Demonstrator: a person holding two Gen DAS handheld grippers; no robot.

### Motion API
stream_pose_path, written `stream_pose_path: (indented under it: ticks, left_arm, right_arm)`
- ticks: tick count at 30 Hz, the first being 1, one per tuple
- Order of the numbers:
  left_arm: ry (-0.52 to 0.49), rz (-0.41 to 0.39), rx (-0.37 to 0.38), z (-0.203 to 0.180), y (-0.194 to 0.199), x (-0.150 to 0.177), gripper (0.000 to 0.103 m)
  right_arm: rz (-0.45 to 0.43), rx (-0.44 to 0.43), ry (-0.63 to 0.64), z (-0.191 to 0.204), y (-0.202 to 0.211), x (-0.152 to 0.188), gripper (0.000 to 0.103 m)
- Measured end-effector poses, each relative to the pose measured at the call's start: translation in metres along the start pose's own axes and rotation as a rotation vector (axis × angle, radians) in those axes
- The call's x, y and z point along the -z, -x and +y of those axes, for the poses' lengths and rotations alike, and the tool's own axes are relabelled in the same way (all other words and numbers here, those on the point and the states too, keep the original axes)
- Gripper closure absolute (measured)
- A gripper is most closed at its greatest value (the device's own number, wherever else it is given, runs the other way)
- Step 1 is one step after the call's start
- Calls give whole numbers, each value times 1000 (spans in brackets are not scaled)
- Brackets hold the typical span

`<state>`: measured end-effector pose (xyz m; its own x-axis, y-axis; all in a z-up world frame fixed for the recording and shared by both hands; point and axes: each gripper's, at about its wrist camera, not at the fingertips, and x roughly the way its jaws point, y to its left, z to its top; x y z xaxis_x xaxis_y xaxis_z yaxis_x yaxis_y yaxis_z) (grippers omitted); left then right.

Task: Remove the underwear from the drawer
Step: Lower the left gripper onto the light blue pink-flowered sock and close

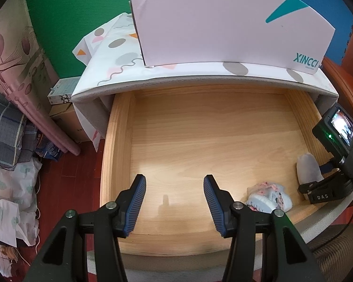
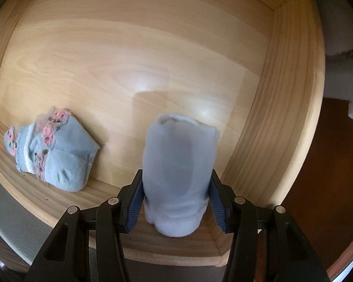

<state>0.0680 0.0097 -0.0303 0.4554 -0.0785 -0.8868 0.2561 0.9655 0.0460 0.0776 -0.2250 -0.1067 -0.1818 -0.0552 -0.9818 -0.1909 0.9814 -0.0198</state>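
Right tool [image 2: 176, 197] grips pale grey rolled sock [image 2: 180, 164], long axis upright, near wooden drawer's [image 2: 291, 89] front-right corner; left tool [image 1: 175, 202] open, empty.

An open wooden drawer [image 1: 223, 127] of pale, light-grained wood carries the things. Its flat bottom is mostly bare. On it, close to the front wall and toward the right side, lies a folded light-blue piece of underwear with pink flower trim [image 2: 51, 150]; its near edge rests at the foot of the front wall. Above the drawer, the cabinet top is covered by a white cloth with grey dots and pink squiggles [image 1: 120, 54]. A large white cardboard box with teal lettering [image 1: 223, 23] stands directly on that cloth, reaching almost to its front edge.
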Motion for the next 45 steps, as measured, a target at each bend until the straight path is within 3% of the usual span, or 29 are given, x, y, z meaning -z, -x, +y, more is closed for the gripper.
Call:
stream_pose_path:
  ticks: [6, 11, 26, 30, 35, 45]
  left_arm:
    - [-45, 39, 32, -10, -6, 2, 51]
    - [-118, 87, 76, -22, -14, 6, 51]
    - [-229, 314, 217, -54, -47, 12, 51]
    - [-212, 393, 281, -68, -54, 5, 44]
    - [-192, 443, 279, -84, -62, -6, 37]
    - [14, 565, 329, -94, -93, -12, 37]
  right_arm:
    - [12, -10, -52, -8, -6, 14, 55]
    - [-31, 28, -114, -19, -3, 30, 61]
    - [-115, -47, -213, -43, 5, 59, 65]
    - [-126, -65, -211, -48, 13, 65, 65]
    - [-133, -78, -209, -52, 9, 64, 64]
    - [-137, -93, -200, -78, 25, 63, 63]
